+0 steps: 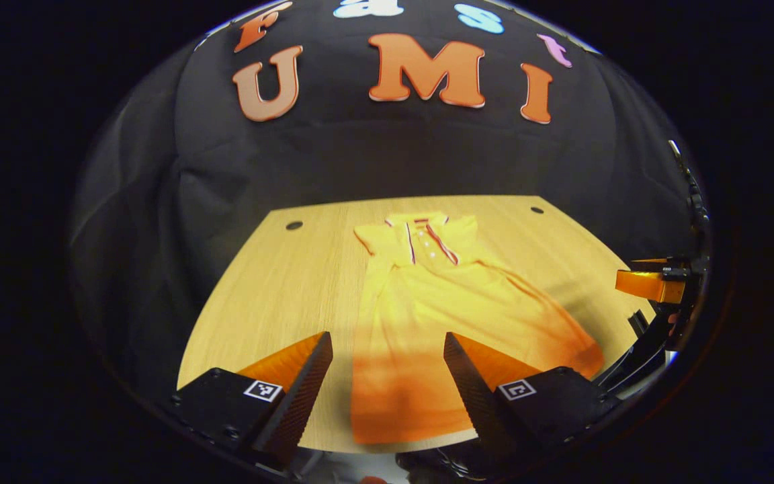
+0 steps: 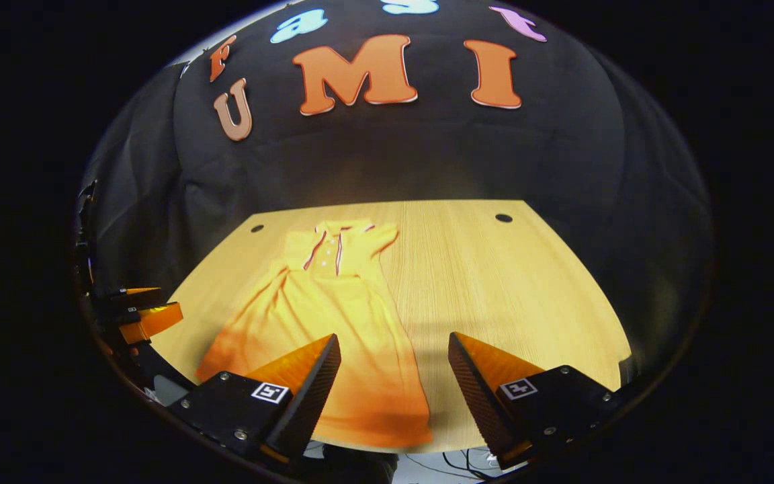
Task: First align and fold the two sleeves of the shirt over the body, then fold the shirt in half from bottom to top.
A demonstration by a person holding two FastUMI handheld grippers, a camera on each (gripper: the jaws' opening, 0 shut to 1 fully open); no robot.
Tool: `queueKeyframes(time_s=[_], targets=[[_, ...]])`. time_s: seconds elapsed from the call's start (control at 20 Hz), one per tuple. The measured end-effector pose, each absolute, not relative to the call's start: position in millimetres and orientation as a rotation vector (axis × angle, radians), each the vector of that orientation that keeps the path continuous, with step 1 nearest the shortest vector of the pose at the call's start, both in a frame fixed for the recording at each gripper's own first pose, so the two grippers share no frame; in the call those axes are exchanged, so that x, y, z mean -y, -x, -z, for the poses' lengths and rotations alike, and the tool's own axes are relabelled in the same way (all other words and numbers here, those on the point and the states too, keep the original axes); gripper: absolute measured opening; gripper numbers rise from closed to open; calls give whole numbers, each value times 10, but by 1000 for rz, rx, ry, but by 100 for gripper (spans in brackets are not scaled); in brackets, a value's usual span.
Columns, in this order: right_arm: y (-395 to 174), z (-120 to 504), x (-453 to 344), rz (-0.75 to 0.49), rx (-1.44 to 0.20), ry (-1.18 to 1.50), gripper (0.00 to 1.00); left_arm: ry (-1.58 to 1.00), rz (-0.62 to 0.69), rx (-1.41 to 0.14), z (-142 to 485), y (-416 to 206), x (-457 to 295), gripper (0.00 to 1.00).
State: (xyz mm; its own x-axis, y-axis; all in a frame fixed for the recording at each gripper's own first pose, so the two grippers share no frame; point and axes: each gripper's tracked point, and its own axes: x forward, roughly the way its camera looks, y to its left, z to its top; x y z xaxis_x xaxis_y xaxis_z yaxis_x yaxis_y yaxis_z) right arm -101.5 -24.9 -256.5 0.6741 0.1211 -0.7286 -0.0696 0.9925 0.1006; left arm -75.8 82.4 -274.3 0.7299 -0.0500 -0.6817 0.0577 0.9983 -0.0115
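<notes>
A yellow polo shirt (image 1: 427, 316) lies flat on the wooden table (image 1: 279, 282), collar at the far end, hem near the front edge. Its sleeves look folded in over the body. My left gripper (image 1: 387, 376) hovers open above the hem's left part, nothing between its fingers. In the right gripper view the shirt (image 2: 333, 316) stretches from the far collar to the near hem, and my right gripper (image 2: 394, 376) stands open over the hem's right corner. The right gripper (image 1: 656, 286) appears at the far right of the left gripper view; the left gripper (image 2: 145, 316) appears at the left edge of the right gripper view.
Two round holes (image 1: 294, 225) (image 1: 537, 210) mark the table's far corners. Bare wood (image 2: 508, 296) spreads to the right of the shirt. Cables (image 2: 467, 460) hang below the table's front edge.
</notes>
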Motion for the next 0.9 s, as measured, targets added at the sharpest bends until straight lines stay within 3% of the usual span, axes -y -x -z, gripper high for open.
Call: queueKeyframes(time_s=[0.25,0.45,0.9], targets=[[1257,3275,311,-100,-1097,-50,99,16,31,-1023,3180,651,-841,100],[1376,3338,227,-109,-1266,-67,99,42,14,-1226,3282,422,-898,100],[1544,3594,181,-125,-1450,38,98,69,-34,-1406,3629,302,-1026,100]])
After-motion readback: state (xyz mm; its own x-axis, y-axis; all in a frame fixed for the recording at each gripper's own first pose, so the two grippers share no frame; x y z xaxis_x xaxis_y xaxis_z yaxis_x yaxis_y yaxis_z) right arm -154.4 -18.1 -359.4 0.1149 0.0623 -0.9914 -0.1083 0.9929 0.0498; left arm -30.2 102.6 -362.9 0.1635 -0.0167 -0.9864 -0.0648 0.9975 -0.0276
